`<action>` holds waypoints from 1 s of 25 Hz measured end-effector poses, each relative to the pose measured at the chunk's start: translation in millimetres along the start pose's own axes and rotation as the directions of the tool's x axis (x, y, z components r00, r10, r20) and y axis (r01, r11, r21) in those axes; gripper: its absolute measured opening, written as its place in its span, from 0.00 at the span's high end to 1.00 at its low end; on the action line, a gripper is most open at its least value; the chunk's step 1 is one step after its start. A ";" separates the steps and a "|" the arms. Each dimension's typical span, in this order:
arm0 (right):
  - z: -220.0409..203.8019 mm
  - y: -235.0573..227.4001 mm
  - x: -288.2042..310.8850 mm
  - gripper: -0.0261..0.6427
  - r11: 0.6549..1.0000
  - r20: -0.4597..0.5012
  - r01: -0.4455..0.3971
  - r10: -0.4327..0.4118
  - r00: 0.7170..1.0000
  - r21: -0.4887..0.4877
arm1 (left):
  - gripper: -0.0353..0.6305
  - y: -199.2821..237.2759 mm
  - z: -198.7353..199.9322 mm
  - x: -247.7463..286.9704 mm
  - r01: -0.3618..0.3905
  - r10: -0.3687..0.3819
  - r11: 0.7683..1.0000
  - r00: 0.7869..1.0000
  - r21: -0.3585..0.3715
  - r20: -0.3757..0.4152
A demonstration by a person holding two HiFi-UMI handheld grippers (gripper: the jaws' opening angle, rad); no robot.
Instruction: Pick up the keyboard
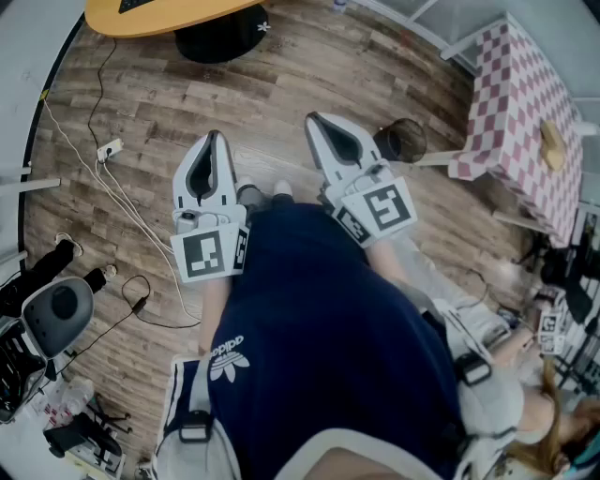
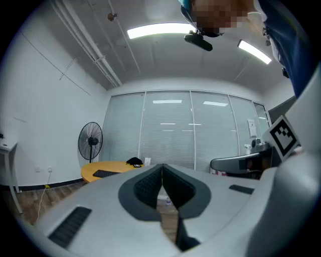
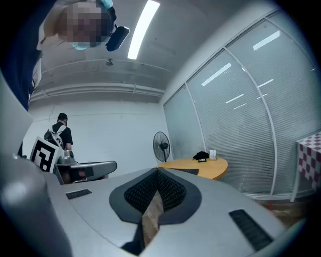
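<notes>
The black keyboard [image 2: 107, 173] lies on a round yellow table [image 2: 116, 167] across the room, beside a small black item [image 2: 134, 161]. In the right gripper view the keyboard [image 3: 186, 171] shows on the same table [image 3: 208, 165]. Only the table's edge [image 1: 169, 14] shows at the top of the head view. My left gripper [image 1: 214, 139] [image 2: 161, 168] and right gripper [image 1: 314, 119] [image 3: 157, 171] are held level in front of the person's body, far from the table. Both are shut with nothing between the jaws.
A standing fan [image 2: 91, 142] is left of the table. A checkered-cloth table [image 1: 525, 112] and a dark round bin [image 1: 401, 141] stand at right. Cables and a power strip [image 1: 110, 148] lie on the wood floor at left, near an office chair [image 1: 56, 314]. Another person [image 3: 61, 133] stands behind.
</notes>
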State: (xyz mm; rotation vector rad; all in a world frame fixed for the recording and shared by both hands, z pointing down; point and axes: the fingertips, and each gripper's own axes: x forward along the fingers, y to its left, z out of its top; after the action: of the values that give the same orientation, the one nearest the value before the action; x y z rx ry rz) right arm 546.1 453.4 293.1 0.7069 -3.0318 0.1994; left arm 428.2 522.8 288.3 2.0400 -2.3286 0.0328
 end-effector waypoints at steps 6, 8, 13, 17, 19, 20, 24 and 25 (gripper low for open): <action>0.5 1.1 3.0 0.96 1.000 0.002 0.003 -0.003 1.000 -0.010 | 0.94 4.2 1.0 0.7 0.018 -0.018 0.999 1.000 0.036 0.002; 2.2 -1.9 5.7 0.96 1.000 0.004 0.008 -0.008 1.000 -0.015 | 0.94 7.0 2.4 4.9 0.034 -0.034 0.997 0.999 0.075 -0.002; 6.8 -11.7 9.1 0.96 0.999 0.015 0.021 -0.021 1.000 -0.035 | 0.94 15.1 16.4 15.7 0.035 -0.038 0.992 0.999 0.118 0.020; 14.5 -18.4 11.6 0.96 1.000 0.056 -0.001 0.002 0.998 -0.022 | 0.94 19.5 20.1 26.3 0.037 -0.040 0.997 0.998 0.063 0.042; 14.9 -21.6 14.7 0.96 1.000 0.058 -0.005 0.005 0.998 -0.010 | 0.94 24.1 16.5 29.2 0.032 -0.033 0.999 0.999 0.033 0.038; 13.9 -23.3 17.1 0.96 1.000 0.053 -0.002 0.003 0.999 -0.011 | 0.94 27.0 14.0 30.4 0.027 -0.028 0.999 0.999 0.029 0.031; 5.5 -27.6 31.3 0.96 1.000 0.019 0.005 -0.005 1.000 -0.009 | 0.94 42.7 4.9 34.5 0.005 -0.005 1.000 1.000 0.007 0.005; 2.8 -28.8 35.5 0.96 1.000 0.008 0.006 -0.006 1.000 -0.007 | 0.94 47.1 3.1 36.8 0.001 -0.001 1.000 1.000 0.001 -0.003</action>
State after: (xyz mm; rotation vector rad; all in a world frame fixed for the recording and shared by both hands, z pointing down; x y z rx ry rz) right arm 526.9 411.8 295.5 0.7185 -3.0356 0.1864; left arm 376.5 492.4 287.7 2.0408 -2.3259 0.0363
